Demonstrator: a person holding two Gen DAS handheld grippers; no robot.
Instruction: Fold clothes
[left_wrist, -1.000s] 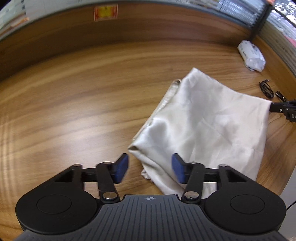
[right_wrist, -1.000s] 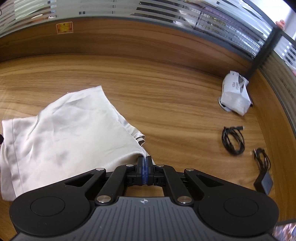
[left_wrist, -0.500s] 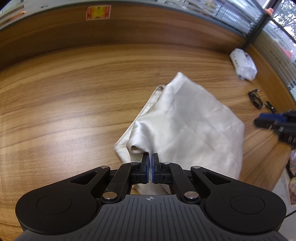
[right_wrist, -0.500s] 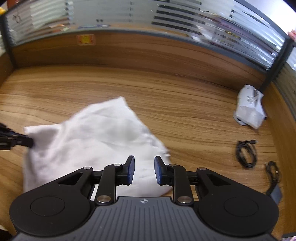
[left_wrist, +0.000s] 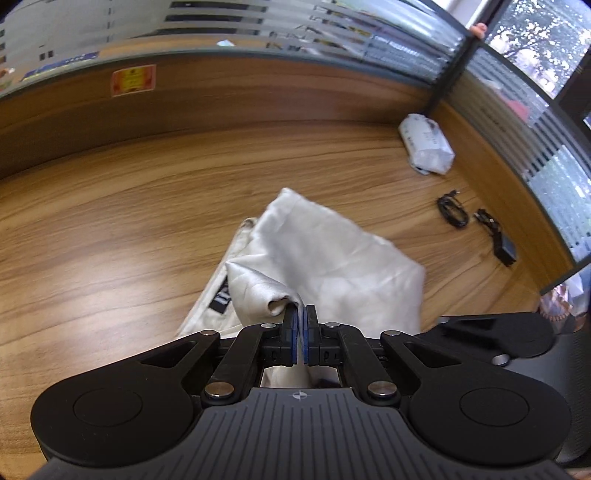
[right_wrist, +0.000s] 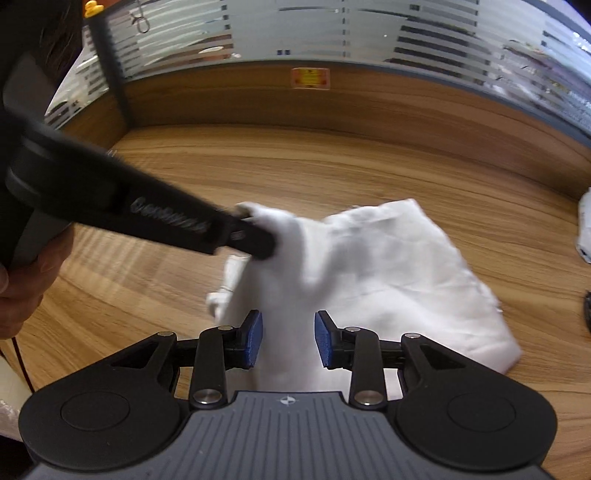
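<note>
Your left gripper (left_wrist: 300, 332) has its jaws closed on a bunched corner of the white garment (left_wrist: 332, 258), which they did not hold a second ago; then they stood open just before the cloth edge. In the left wrist view the pinched corner sits at about 12 o'clock from the jaws, lifted off the table (left_wrist: 110, 240), and the rest of the garment spreads away toward 1 o'clock, partly folded over itself, with a dark label showing at 10 o'clock.

Your right gripper (right_wrist: 288, 338) did the opposite. A second ago its jaws were closed at the garment's edge; now they are opening, and the pads do not press on anything. The cloth only shows behind and below them. In the right wrist view the garment lies from 12 to 2 o'clock, and the left gripper comes in from 10 o'clock with the corner in its tip. The picture is blurred there, so the exact fold lines I cannot tell.

For the task this means, in my judgement, that one fold is laid and released on the right side, and the left side starts to carry its corner across. The wrapped packet (left_wrist: 426, 149) and the cables (left_wrist: 452, 211) lie well apart at 2 o'clock and do not disturb.
</note>
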